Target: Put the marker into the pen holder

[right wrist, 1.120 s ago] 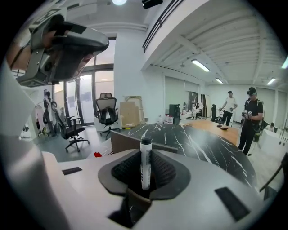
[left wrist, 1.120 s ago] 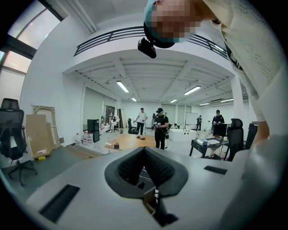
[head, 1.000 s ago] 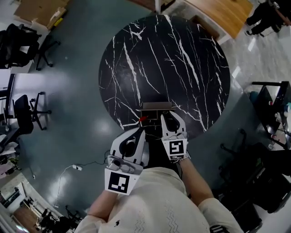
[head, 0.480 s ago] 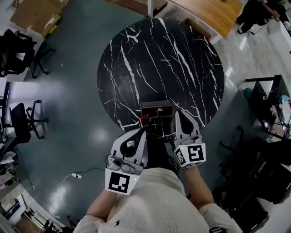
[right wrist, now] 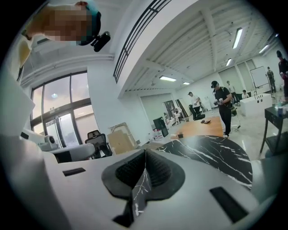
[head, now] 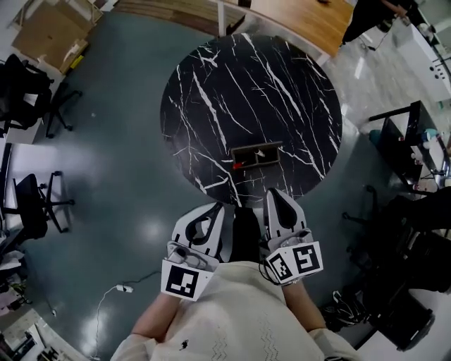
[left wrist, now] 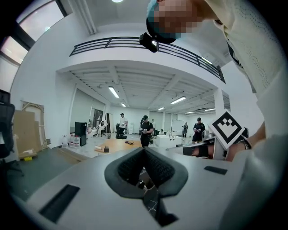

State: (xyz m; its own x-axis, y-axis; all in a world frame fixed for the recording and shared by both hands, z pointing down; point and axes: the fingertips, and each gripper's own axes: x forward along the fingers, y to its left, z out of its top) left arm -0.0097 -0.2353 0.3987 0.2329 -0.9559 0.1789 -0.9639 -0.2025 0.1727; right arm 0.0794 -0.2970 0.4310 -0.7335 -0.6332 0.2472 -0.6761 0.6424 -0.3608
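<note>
On the round black marble table [head: 239, 84], near its front edge, lies a dark rectangular pen holder [head: 257, 154]. A red marker [head: 237, 166] pokes out at the holder's left end. My left gripper [head: 217, 206] and right gripper [head: 275, 192] are held close to my body, below the table's near edge and apart from the holder. Both are shut with nothing in them. The left gripper view shows the left gripper [left wrist: 144, 150] with its jaws pressed together, pointing across the room. In the right gripper view the right gripper [right wrist: 145, 152] is likewise shut, with the table [right wrist: 211, 150] to its right.
Black office chairs [head: 35, 201] stand on the grey floor at the left, near cardboard [head: 49, 28]. A wooden platform [head: 296, 17] lies beyond the table. A black desk [head: 416, 141] stands at the right. A cable [head: 116, 289] trails on the floor. Several people stand far off.
Both grippers have drawn back from the pen holder toward my body, the right one shifting to the right. The table and holder now sit farther away in the head view.
</note>
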